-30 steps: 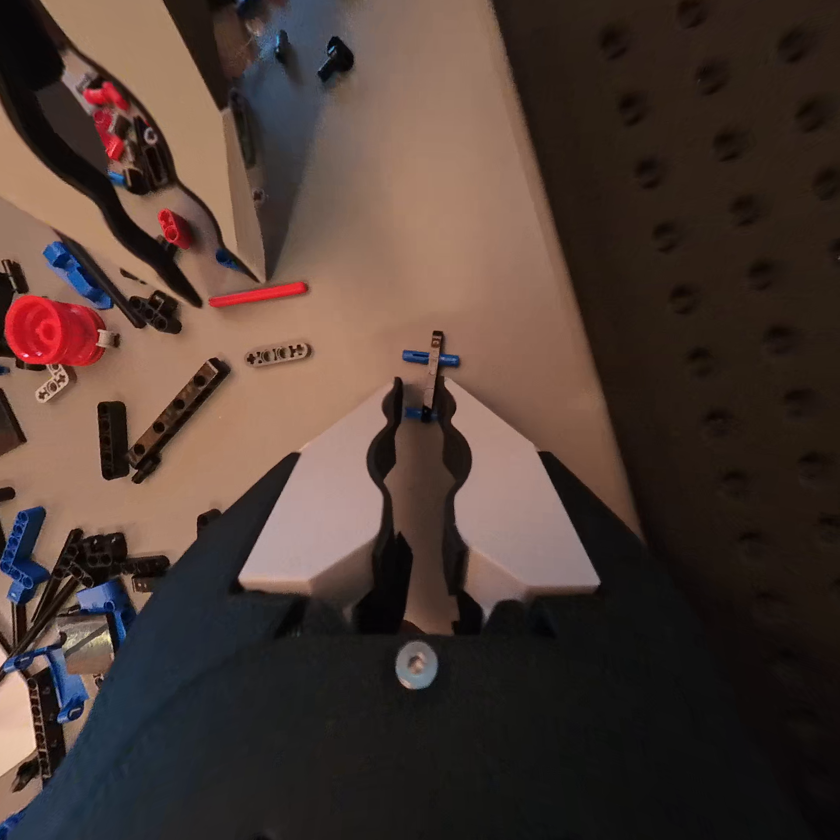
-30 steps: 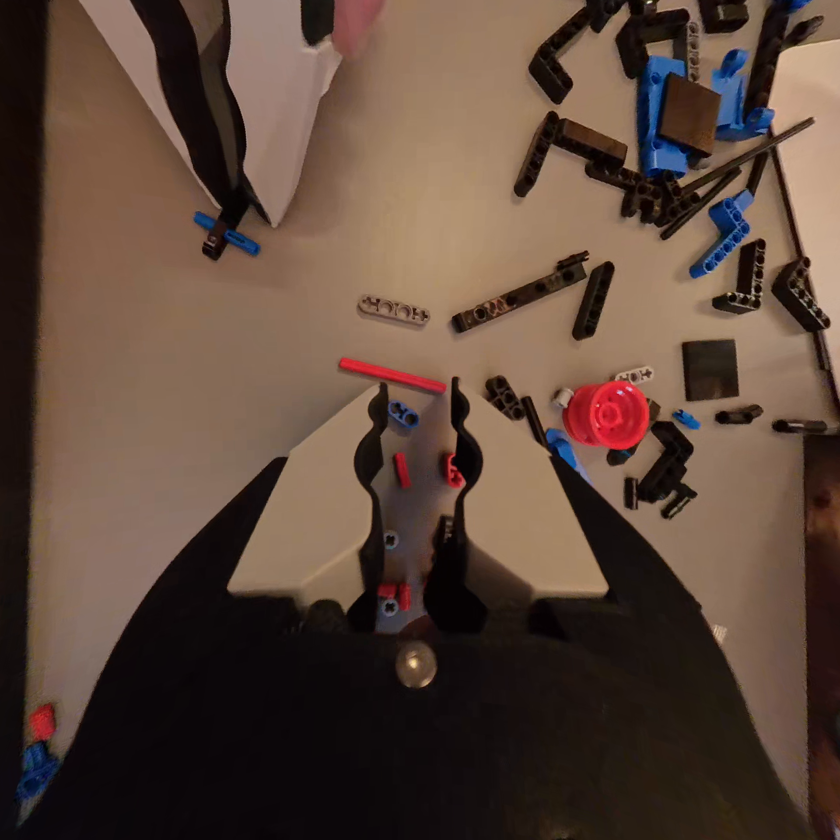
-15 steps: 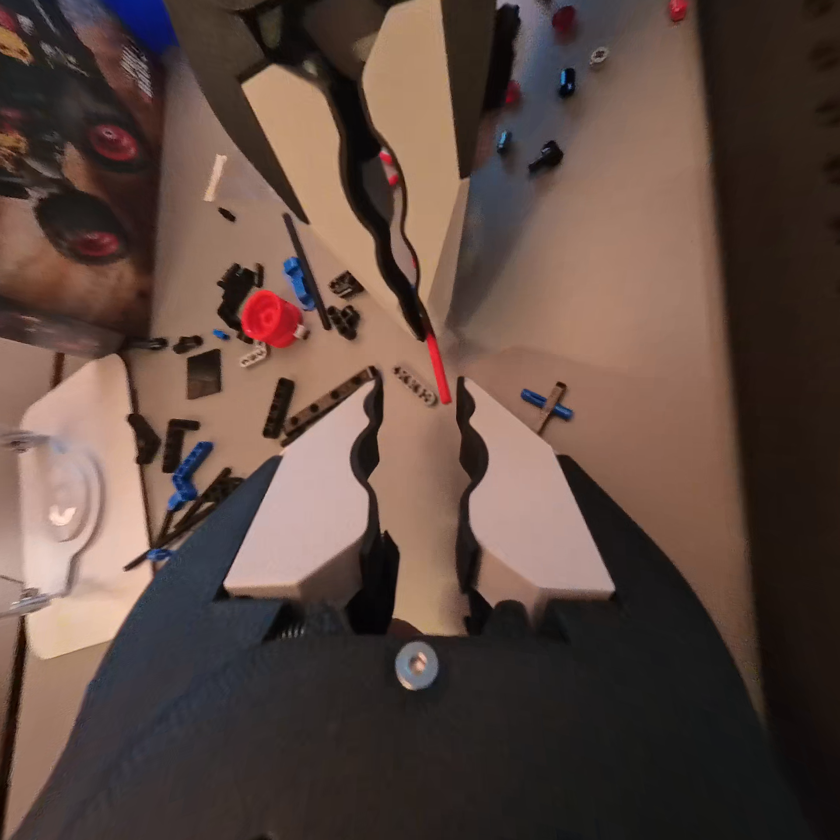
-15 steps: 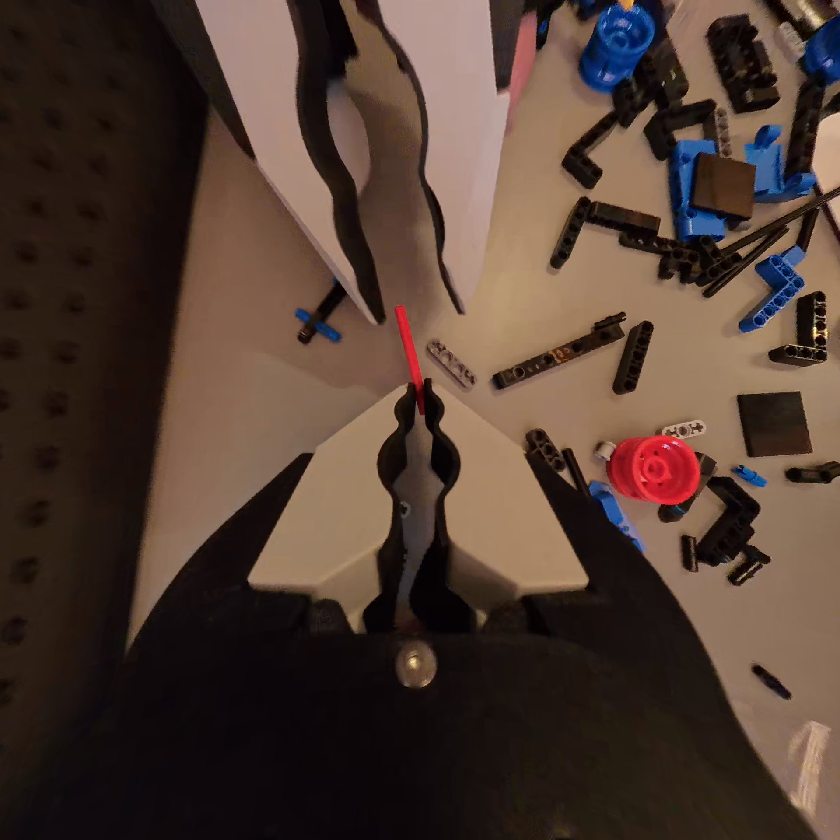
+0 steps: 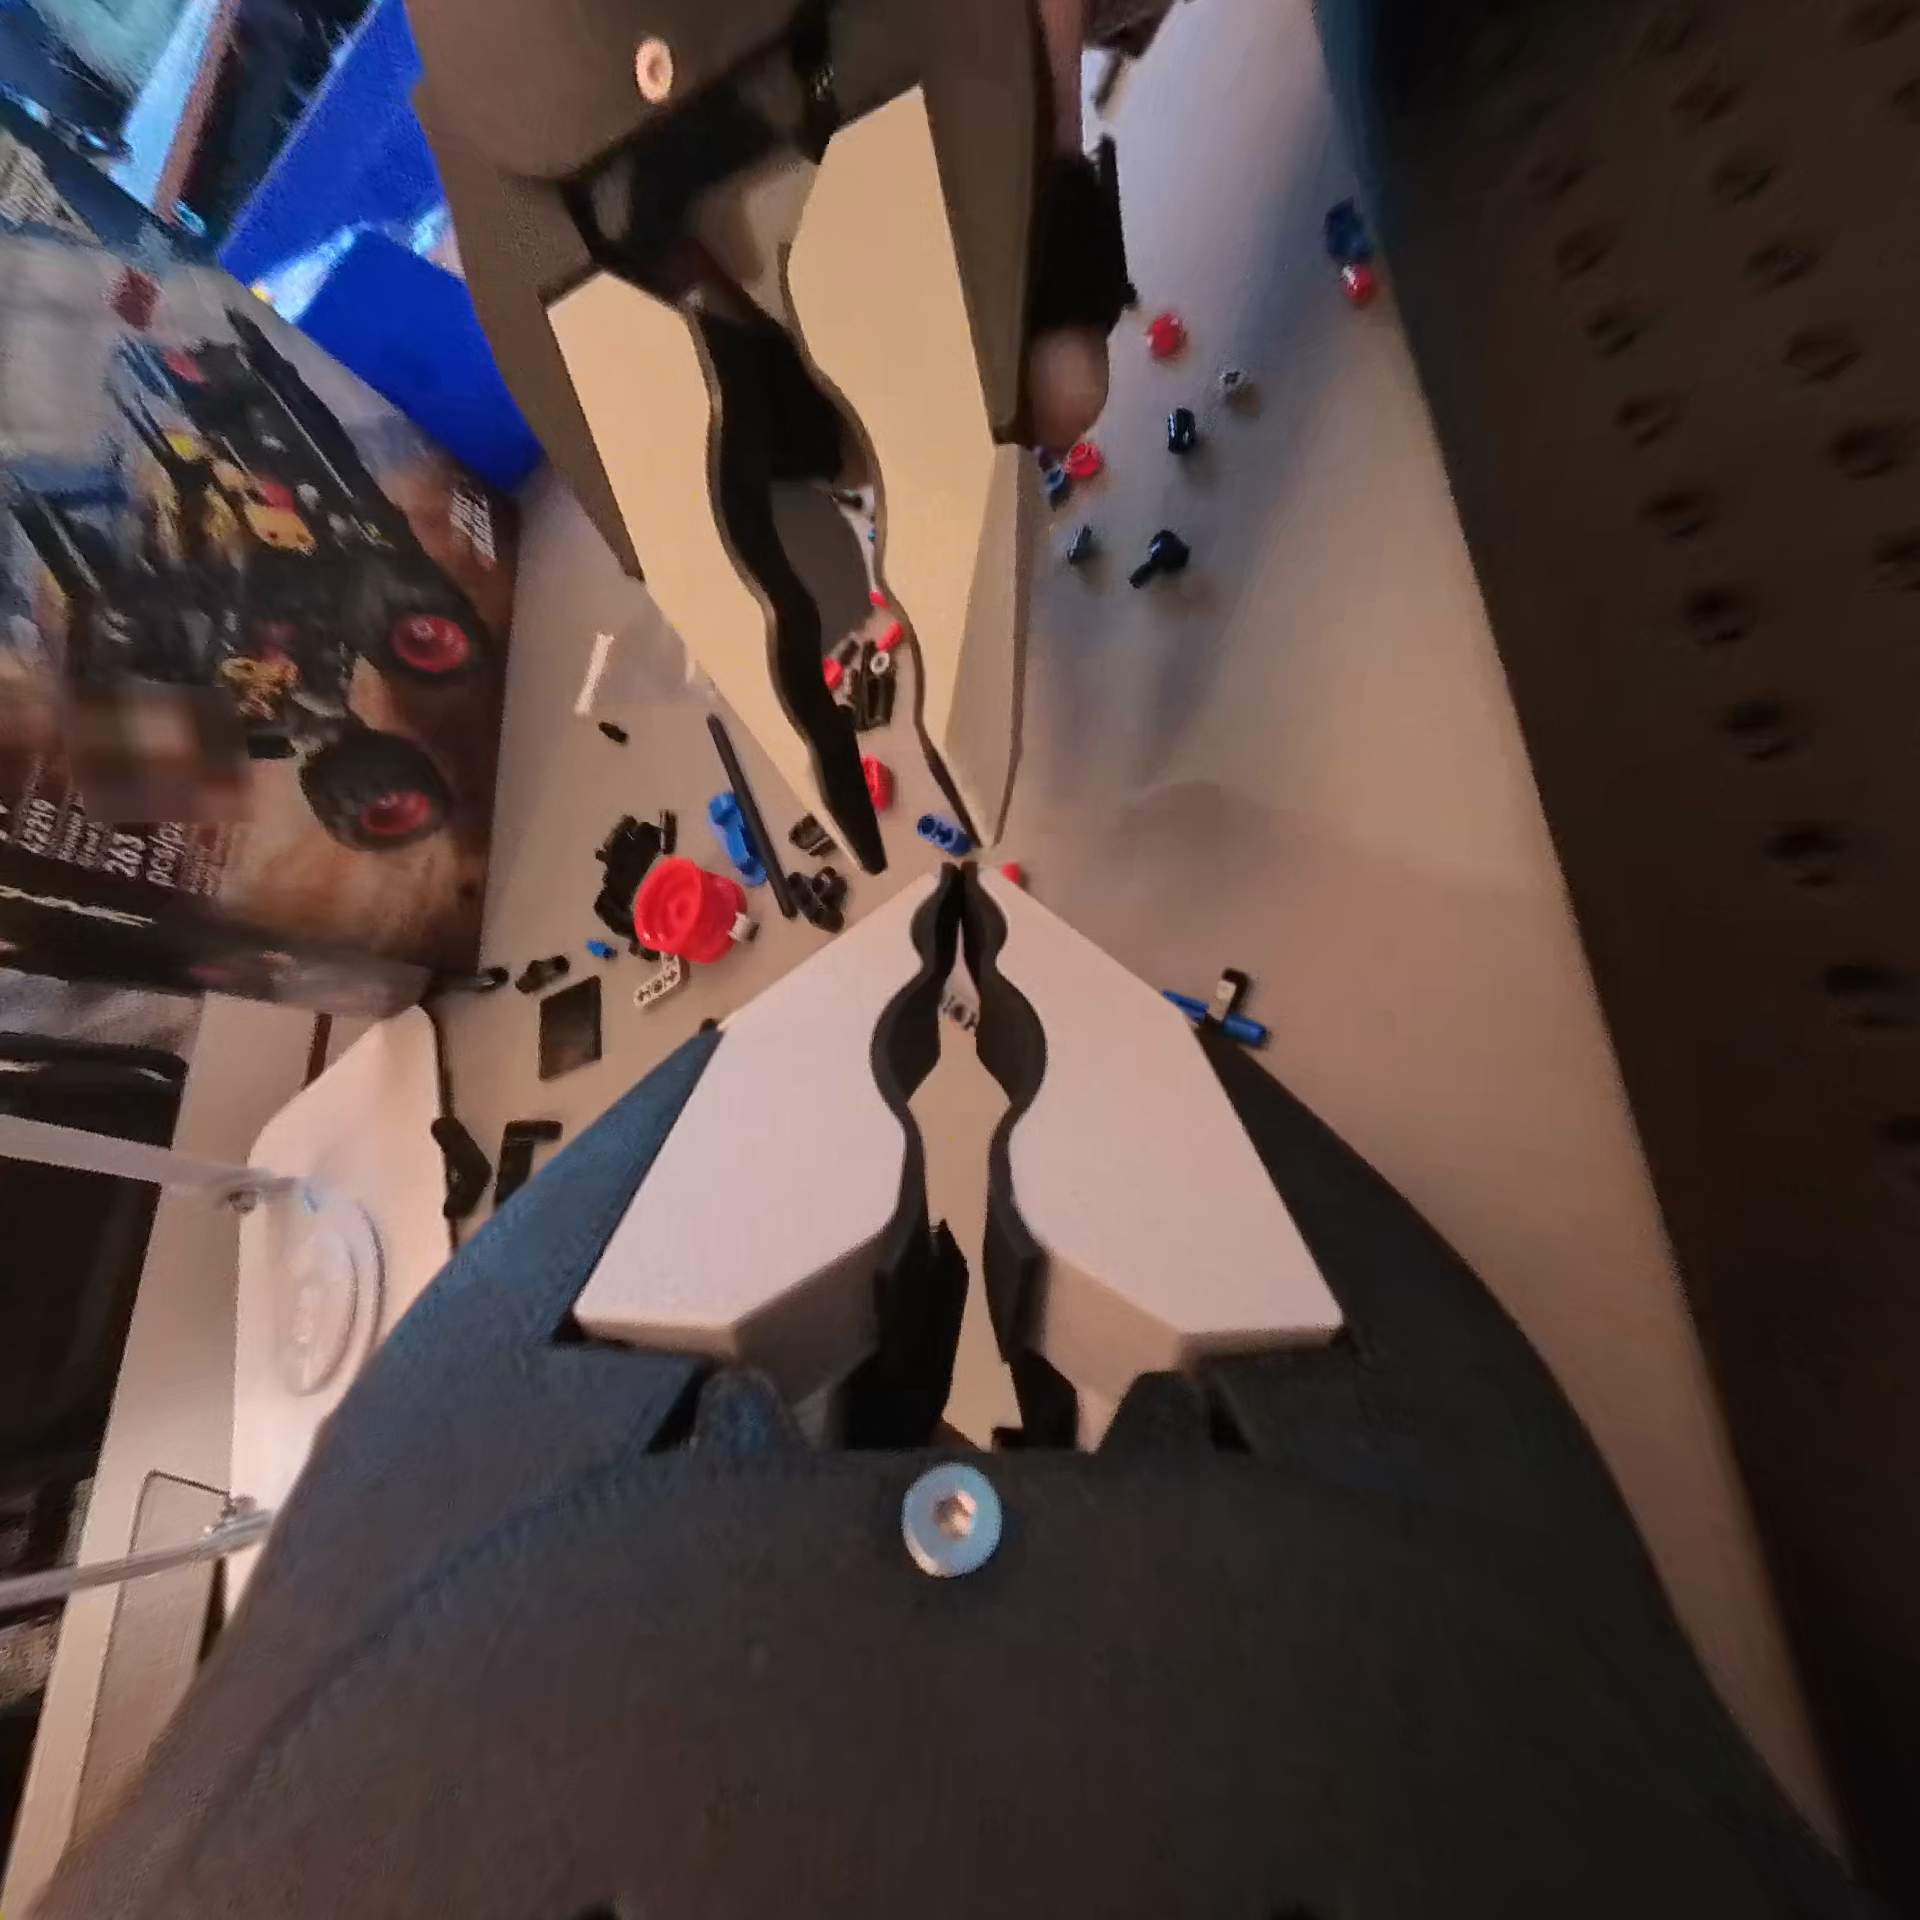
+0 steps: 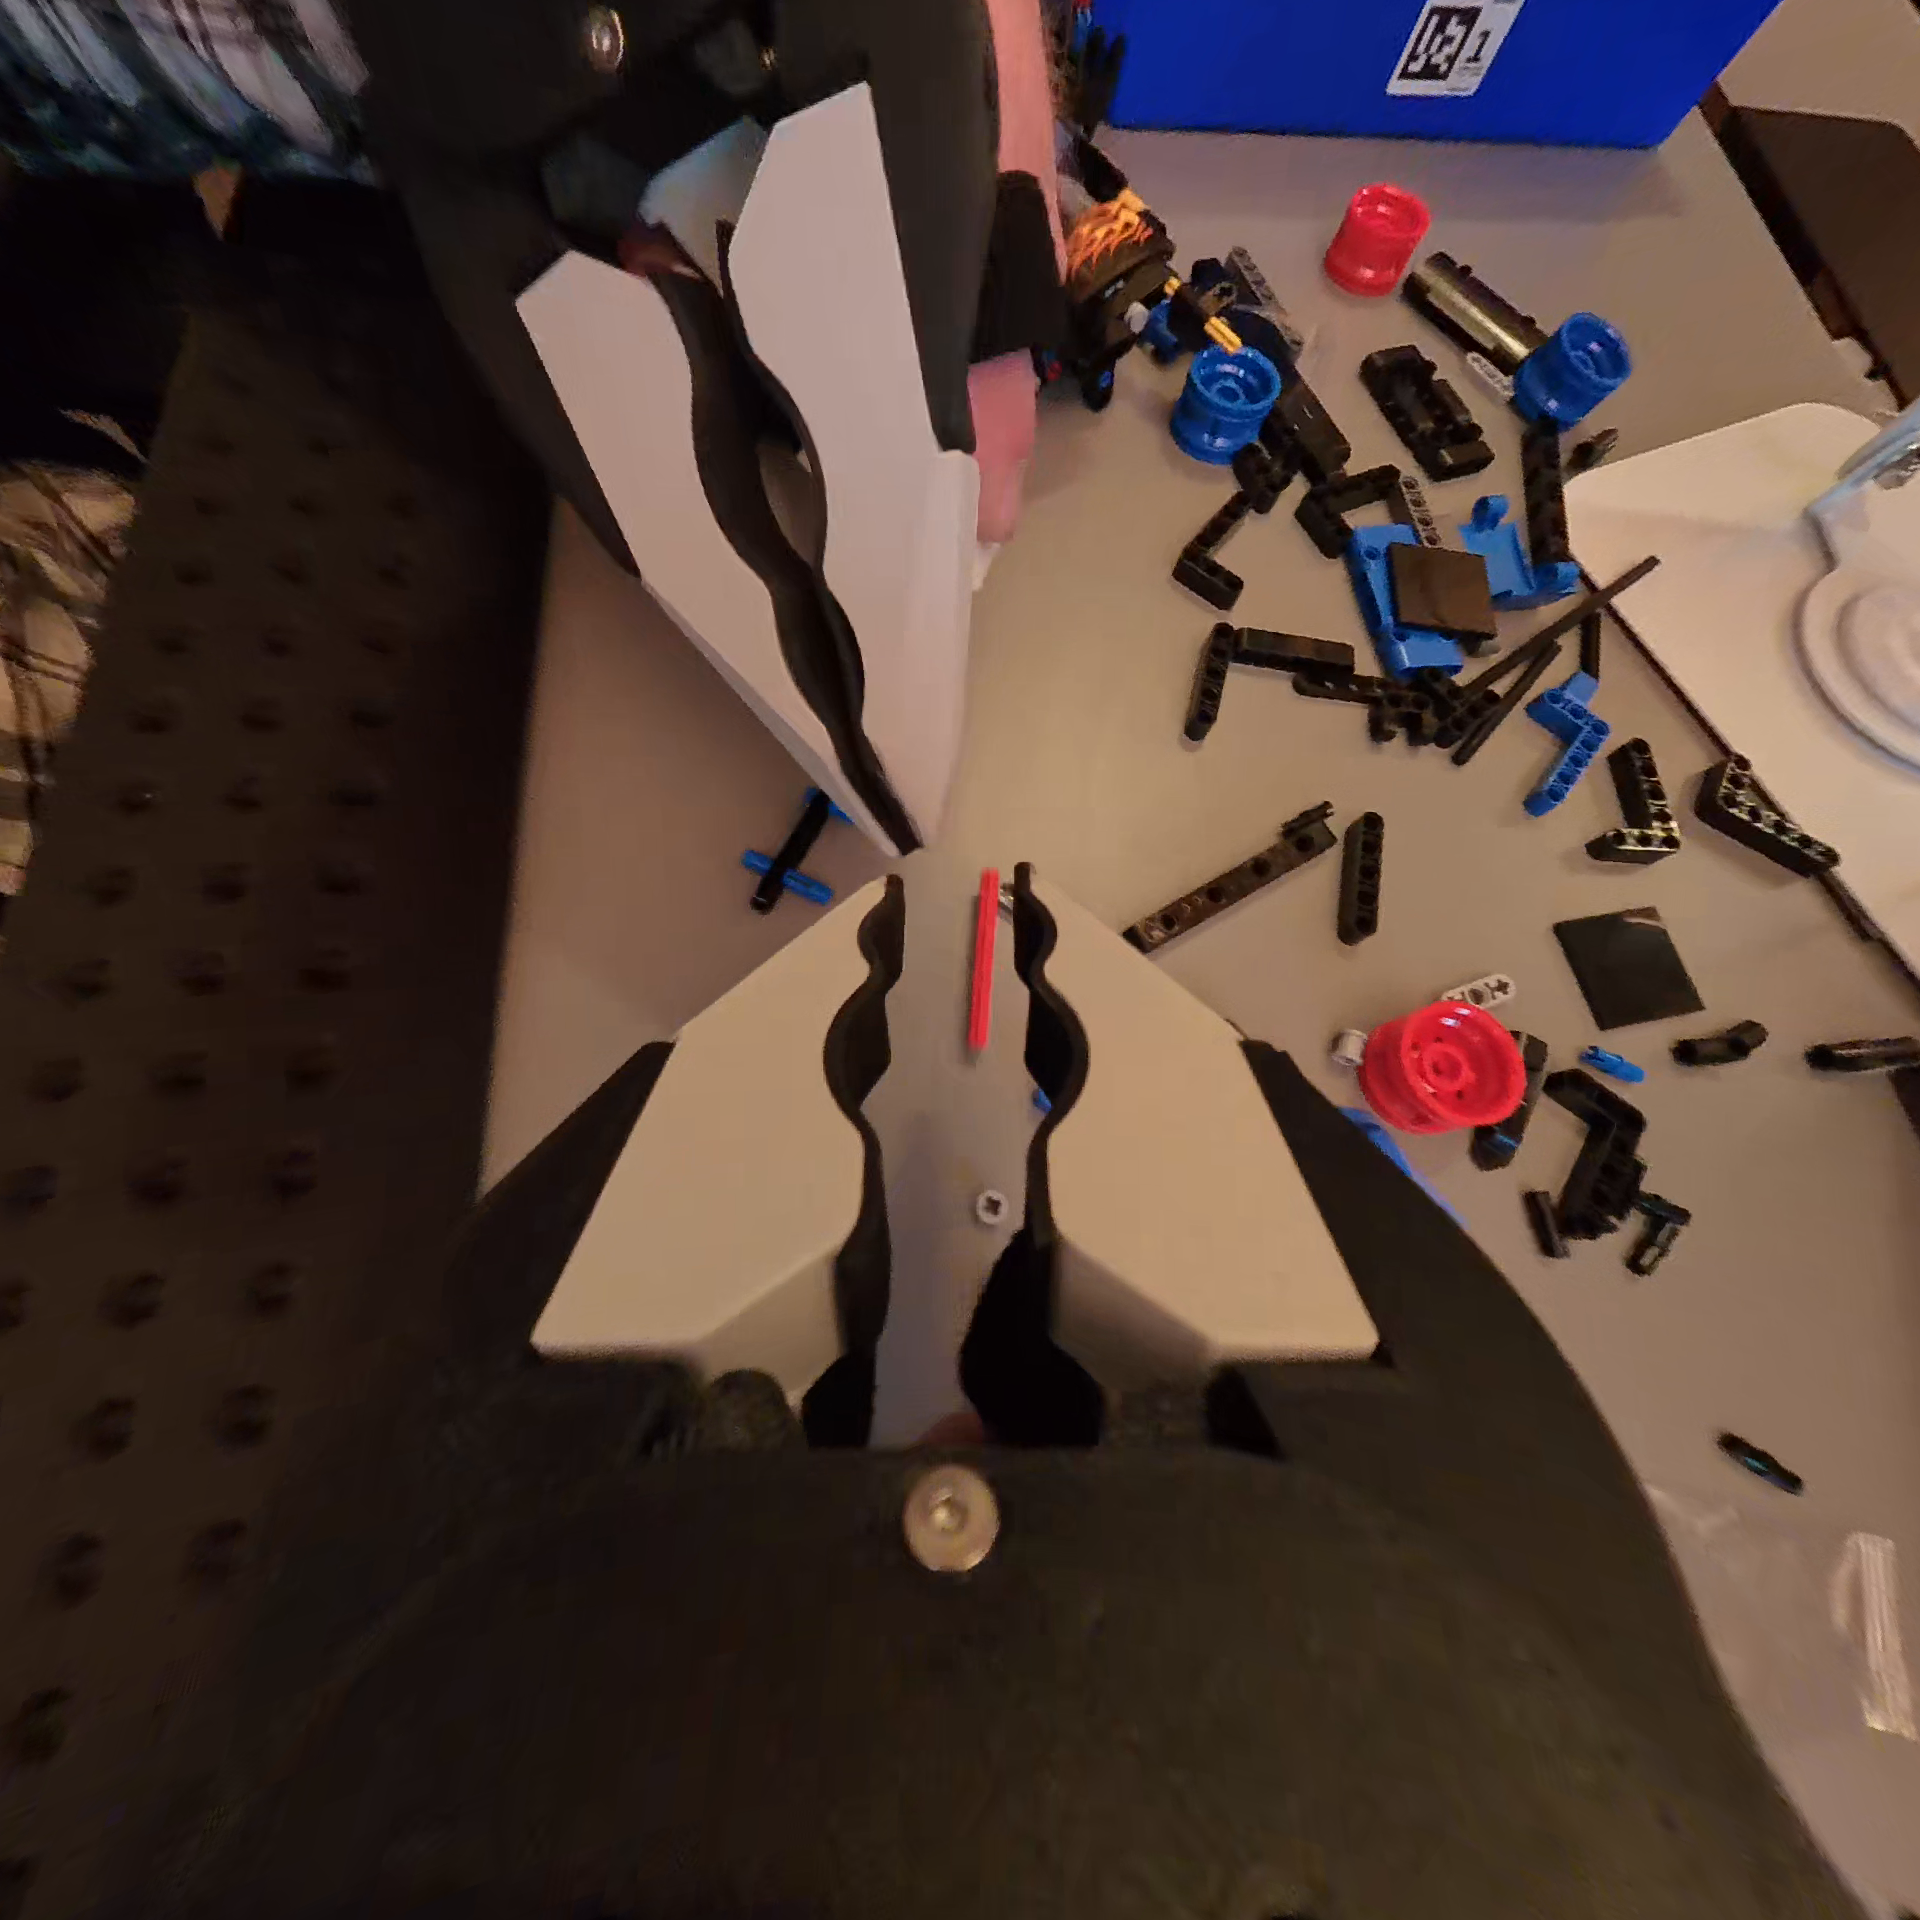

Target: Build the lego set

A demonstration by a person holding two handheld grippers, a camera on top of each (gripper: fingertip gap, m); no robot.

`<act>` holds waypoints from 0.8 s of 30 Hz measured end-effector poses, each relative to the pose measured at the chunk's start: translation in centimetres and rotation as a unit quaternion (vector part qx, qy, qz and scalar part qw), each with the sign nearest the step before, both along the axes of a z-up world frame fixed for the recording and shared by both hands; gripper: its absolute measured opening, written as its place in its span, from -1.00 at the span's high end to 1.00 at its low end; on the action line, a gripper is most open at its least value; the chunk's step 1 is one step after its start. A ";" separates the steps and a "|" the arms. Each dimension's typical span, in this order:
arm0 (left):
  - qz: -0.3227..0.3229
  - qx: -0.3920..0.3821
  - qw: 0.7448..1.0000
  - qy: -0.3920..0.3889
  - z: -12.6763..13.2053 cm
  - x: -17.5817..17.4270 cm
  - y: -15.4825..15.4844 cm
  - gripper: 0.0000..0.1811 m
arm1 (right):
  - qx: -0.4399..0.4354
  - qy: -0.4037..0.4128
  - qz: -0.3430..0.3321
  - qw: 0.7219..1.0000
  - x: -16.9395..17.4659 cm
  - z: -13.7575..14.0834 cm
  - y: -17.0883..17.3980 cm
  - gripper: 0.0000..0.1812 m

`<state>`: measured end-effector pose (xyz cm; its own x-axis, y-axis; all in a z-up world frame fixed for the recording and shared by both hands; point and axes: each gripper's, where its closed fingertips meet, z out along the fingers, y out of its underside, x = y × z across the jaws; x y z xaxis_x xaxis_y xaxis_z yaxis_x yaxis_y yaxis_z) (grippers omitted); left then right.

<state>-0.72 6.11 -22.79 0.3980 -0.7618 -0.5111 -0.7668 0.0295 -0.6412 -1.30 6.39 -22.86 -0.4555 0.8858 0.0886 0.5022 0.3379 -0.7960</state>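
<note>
Right wrist view, left to right:
- A black dotted mat [image 6: 208,935] is lying along the left edge of the grey table [image 6: 1091,727].
- A black beam with blue pins [image 6: 787,868] is lying on the table just left of the left gripper [image 6: 904,836]. It is sitting free, with nothing gripping it.
- The left gripper is reaching in from the top with its tips pressed together. I cannot tell whether anything is caught between them.
- The right gripper [image 6: 956,883] is facing it tip to tip, with its fingers standing apart.
- The red axle [image 6: 982,956] is lying lengthwise in the gap, close to the right-hand finger. No clear contact is visible.
- A small grey piece [image 6: 1003,894] is showing just beside the axle's far end.
- A long black beam [image 6: 1231,878] and a red wheel hub [image 6: 1439,1065] are lying to the right.
- Loose black and blue parts are spreading beyond them, toward a blue bin [image 6: 1351,73].

Left wrist view:
- The set's box [image 5: 239,644] is lying at far left.
- The left gripper [image 5: 951,883] is showing closed tips.
- The right gripper [image 5: 925,847] is opposite, spread open.
</note>
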 end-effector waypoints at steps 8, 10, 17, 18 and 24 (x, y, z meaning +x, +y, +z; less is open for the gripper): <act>0.017 -0.086 0.995 0.042 -3.5 -0.5 -0.3 0.89 | 0.016 -0.033 -0.026 0.999 2.4 -1.5 0.4 0.82; 0.015 -0.133 0.990 0.043 -4.5 0.1 -0.7 0.72 | 0.022 -0.048 -0.032 0.998 2.8 -2.6 0.4 0.82; 0.027 -0.209 0.977 0.044 -6.0 1.4 -0.8 0.95 | 0.024 -0.068 -0.029 0.997 3.2 -4.2 -0.6 0.82; 0.026 -0.214 0.976 0.042 -6.1 1.6 -0.9 0.98 | 0.023 -0.068 -0.030 0.997 3.1 -4.3 -0.7 0.82; 0.037 -0.157 0.985 0.053 -5.6 1.3 -0.2 0.99 | -0.017 -0.046 -0.053 0.997 2.9 -3.5 -0.3 0.80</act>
<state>0.60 5.95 -28.44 0.4153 -0.8599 -0.2968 -0.8230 -0.2162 -0.5252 1.57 6.14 -26.38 -0.3633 0.9314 0.0203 0.6047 0.2523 -0.7554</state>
